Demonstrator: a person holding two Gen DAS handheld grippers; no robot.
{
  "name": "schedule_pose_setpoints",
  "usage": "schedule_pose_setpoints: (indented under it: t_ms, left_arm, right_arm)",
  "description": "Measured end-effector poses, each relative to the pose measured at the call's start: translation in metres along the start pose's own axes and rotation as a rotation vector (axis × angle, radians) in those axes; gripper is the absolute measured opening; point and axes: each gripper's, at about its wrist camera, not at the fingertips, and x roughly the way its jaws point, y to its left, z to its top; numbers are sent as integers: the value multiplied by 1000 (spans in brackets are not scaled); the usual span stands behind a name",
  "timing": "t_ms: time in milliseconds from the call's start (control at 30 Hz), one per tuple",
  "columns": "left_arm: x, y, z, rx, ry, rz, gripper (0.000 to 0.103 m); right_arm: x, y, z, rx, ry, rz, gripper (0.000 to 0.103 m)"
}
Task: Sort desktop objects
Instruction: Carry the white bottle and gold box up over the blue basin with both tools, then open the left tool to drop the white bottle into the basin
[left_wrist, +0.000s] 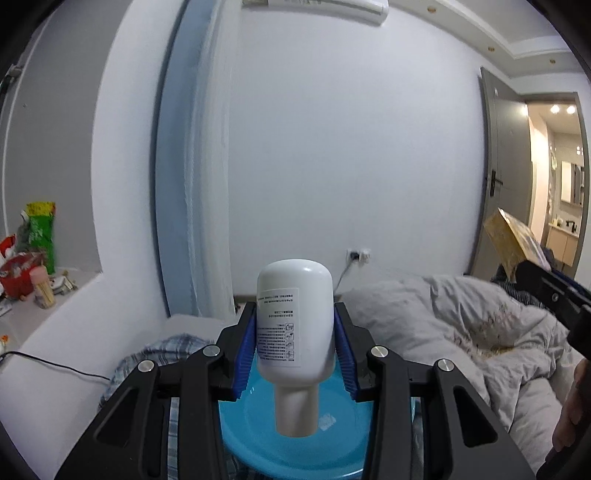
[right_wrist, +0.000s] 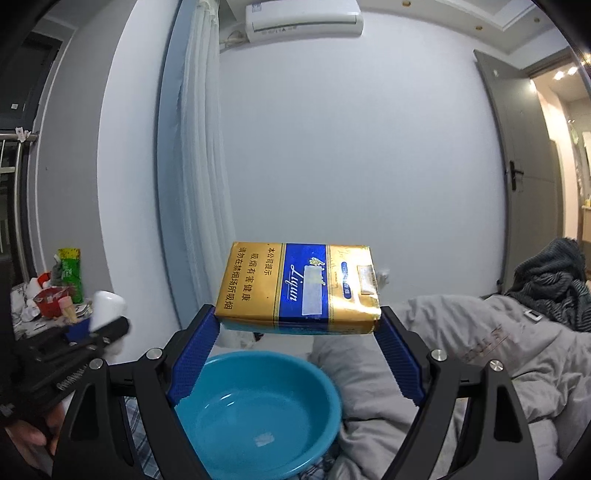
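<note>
Left claw (left_wrist: 295, 345) holds the white bottle (left_wrist: 294, 325) cap-down; right claw (right_wrist: 298, 341) pinches the cigarette pack (right_wrist: 299, 288) by its ends. Both hang over the blue basin (right_wrist: 258, 410) on the bed (right_wrist: 498, 369) — released too far right, either could land on bedding.

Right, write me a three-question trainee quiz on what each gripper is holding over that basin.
1. True or false: the white bottle in the left gripper is held with its cap end nearest the camera.
2. What does the right gripper hold? A) a gold and blue cigarette pack B) a red cup C) nothing
3. Fill in: below both grippers sits a blue ____, with nothing lying in it.

Key
1. True: the narrow cap points toward the camera, the broad base away.
2. A: the cigarette pack is clamped between the blue pads.
3. basin
</note>
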Motion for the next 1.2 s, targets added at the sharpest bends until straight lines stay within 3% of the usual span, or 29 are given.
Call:
schedule_pose_setpoints:
  t_ms: [133, 333, 500, 667, 867, 1200]
  left_arm:
    - [30, -5, -18, -8, 90, -40, 41]
    - [73, -13, -46, -5, 214, -34, 41]
    - [103, -9, -69, -21, 311, -52, 41]
    - [144, -5, -103, -65, 459, -93, 41]
    - [181, -8, -140, -81, 604, -76, 41]
    - [200, -10, -167, -80, 717, -53, 41]
  right_arm:
    - [9, 0, -12, 0, 34, 21, 84]
    - [22, 1, -23, -10, 67, -1, 84]
    - [43, 1, -36, -3, 147, 13, 84]
    - [56, -1, -46, 1, 198, 24, 84]
    - [72, 0, -61, -10, 263, 16, 84]
    - [96, -12, -84, 22, 370, 12, 84]
